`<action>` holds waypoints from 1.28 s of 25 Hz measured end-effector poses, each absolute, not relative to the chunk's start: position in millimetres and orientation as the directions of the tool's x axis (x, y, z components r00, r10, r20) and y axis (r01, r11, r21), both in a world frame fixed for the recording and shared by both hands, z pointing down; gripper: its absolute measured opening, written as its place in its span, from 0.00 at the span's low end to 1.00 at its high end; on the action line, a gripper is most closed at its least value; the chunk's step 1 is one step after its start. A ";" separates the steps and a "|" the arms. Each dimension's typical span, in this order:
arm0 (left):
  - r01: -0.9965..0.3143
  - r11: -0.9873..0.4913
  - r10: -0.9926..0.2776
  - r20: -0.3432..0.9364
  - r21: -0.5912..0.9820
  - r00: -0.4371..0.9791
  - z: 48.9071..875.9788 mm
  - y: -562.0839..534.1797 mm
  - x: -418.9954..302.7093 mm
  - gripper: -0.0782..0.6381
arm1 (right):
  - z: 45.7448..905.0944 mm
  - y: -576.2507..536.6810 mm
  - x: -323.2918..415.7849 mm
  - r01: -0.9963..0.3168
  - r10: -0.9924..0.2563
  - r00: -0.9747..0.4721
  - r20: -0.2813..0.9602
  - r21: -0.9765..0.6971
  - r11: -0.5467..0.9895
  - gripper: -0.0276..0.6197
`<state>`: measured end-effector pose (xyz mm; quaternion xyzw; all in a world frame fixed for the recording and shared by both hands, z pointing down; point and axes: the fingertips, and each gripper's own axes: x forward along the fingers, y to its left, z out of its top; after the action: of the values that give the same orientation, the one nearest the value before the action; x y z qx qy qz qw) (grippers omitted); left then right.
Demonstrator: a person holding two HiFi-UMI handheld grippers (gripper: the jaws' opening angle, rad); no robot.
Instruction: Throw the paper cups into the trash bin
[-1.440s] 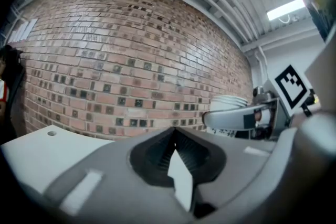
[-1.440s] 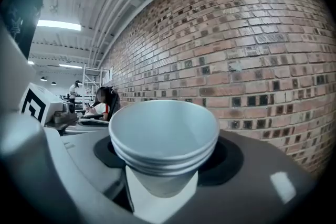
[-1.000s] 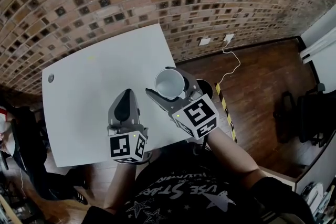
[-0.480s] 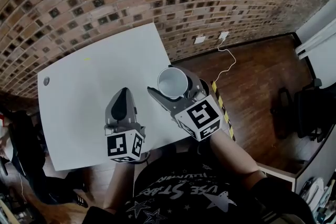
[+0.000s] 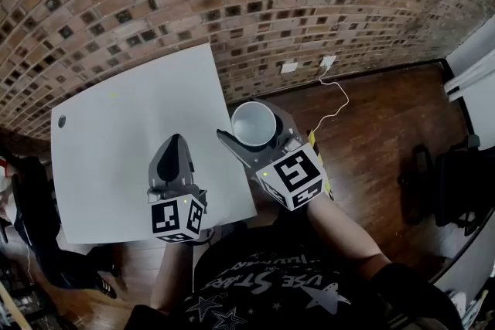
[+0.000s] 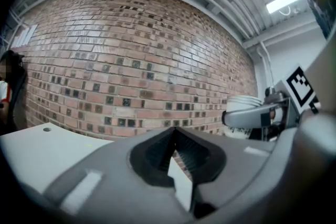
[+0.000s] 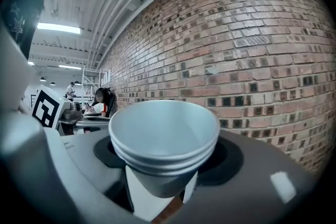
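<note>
Both grippers have been carried rightward since the earlier frame, so the white table (image 5: 116, 135) now sits further left in the head view. At far left, a small dark spot (image 5: 61, 120) is seen near the table's far corner. Over the table's right part, the left gripper (image 5: 174, 144) is held level, its jaws brought fully together with nothing between them. Just to its right, the right gripper (image 5: 253, 127) is held with its jaws spread wide and pressed against a stack of white paper cups (image 7: 164, 131). The stack is kept upright, mouth up, and three nested rims can be counted. It has been brought past the table's right edge and is now above the wooden floor (image 5: 371, 135). Further right, a white cable (image 5: 340, 100) is seen trailing from a wall socket across the floor. No trash bin can be made out in any view. The task is judged partly done: the cups are gathered and lifted, while carrying them to the bin and releasing them is left.
</note>
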<state>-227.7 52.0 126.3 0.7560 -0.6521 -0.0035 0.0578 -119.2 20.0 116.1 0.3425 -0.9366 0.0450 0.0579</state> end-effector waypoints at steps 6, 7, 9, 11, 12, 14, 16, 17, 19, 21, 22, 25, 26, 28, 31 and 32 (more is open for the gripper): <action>-0.990 -0.116 -0.988 0.091 0.080 0.123 119.4 34.0 -148.5 0.12 | 115.0 -5.1 -44.7 -0.634 -0.623 -0.772 0.126 -0.092 0.767 0.58; -0.990 -0.121 -0.988 0.090 0.072 0.127 117.6 31.0 -135.7 0.12 | 115.0 -8.3 -31.9 -0.635 -0.624 -0.772 0.123 -0.095 0.767 0.58; -0.990 -0.125 -0.988 0.082 0.061 0.130 113.8 24.4 -112.0 0.12 | 115.0 -14.2 -6.1 -0.637 -0.626 -0.770 0.120 -0.093 0.765 0.58; -0.991 -0.120 -0.989 0.078 0.058 0.124 109.7 19.8 -89.6 0.12 | 115.4 -18.0 20.2 -0.640 -0.630 -0.767 0.119 -0.092 0.762 0.58; -0.992 -0.116 -0.990 0.079 0.057 0.120 107.7 18.4 -78.0 0.12 | 115.8 -19.1 33.4 -0.643 -0.633 -0.765 0.118 -0.093 0.760 0.58; -0.992 -0.114 -0.990 0.082 0.055 0.118 104.9 16.0 -54.0 0.12 | 116.7 -20.9 59.2 -0.647 -0.637 -0.762 0.118 -0.093 0.757 0.58; -0.991 -0.128 -0.989 0.073 0.043 0.131 106.5 13.6 -30.3 0.12 | 117.8 -23.0 82.6 -0.647 -0.637 -0.762 0.118 -0.092 0.757 0.58; -0.990 -0.135 -0.988 0.072 0.035 0.138 107.1 12.8 -18.3 0.12 | 118.8 -24.2 93.2 -0.647 -0.637 -0.762 0.118 -0.090 0.757 0.58; -0.989 -0.148 -0.986 0.077 0.024 0.150 107.7 12.6 3.9 0.12 | 121.8 -26.6 112.1 -0.651 -0.640 -0.758 0.122 -0.090 0.754 0.58; -0.987 -0.162 -0.983 0.082 0.018 0.163 110.5 13.7 21.7 0.12 | 126.0 -27.8 128.1 -0.659 -0.648 -0.752 0.121 -0.096 0.746 0.58; -0.986 -0.166 -0.982 0.088 0.016 0.167 112.2 14.3 29.4 0.12 | 128.8 -28.0 135.5 -0.663 -0.652 -0.749 0.122 -0.101 0.742 0.58; -0.984 -0.176 -0.978 0.112 0.016 0.176 111.9 14.0 50.2 0.12 | 136.9 -31.2 155.8 -0.672 -0.659 -0.740 0.131 -0.129 0.729 0.58; -0.983 -0.181 -0.977 0.113 0.020 0.182 111.4 12.8 54.7 0.12 | 138.9 -33.6 159.8 -0.674 -0.661 -0.739 0.131 -0.137 0.726 0.58; -0.981 -0.192 -0.975 0.109 0.035 0.195 114.6 9.9 56.4 0.12 | 144.4 -38.2 161.3 -0.680 -0.667 -0.733 0.134 -0.140 0.720 0.58; -0.980 -0.192 -0.973 0.117 0.054 0.197 128.3 5.5 47.8 0.12 | 152.5 -41.1 152.8 -0.688 -0.672 -0.725 0.150 -0.113 0.717 0.58; -0.981 -0.188 -0.973 0.124 0.051 0.193 133.4 4.3 44.6 0.12 | 153.4 -40.7 148.9 -0.686 -0.671 -0.726 0.151 -0.105 0.720 0.58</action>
<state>44.6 4.3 133.4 0.7702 -0.6343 0.0317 0.0592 148.9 -40.7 153.4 0.3664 -0.9259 0.0768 0.0511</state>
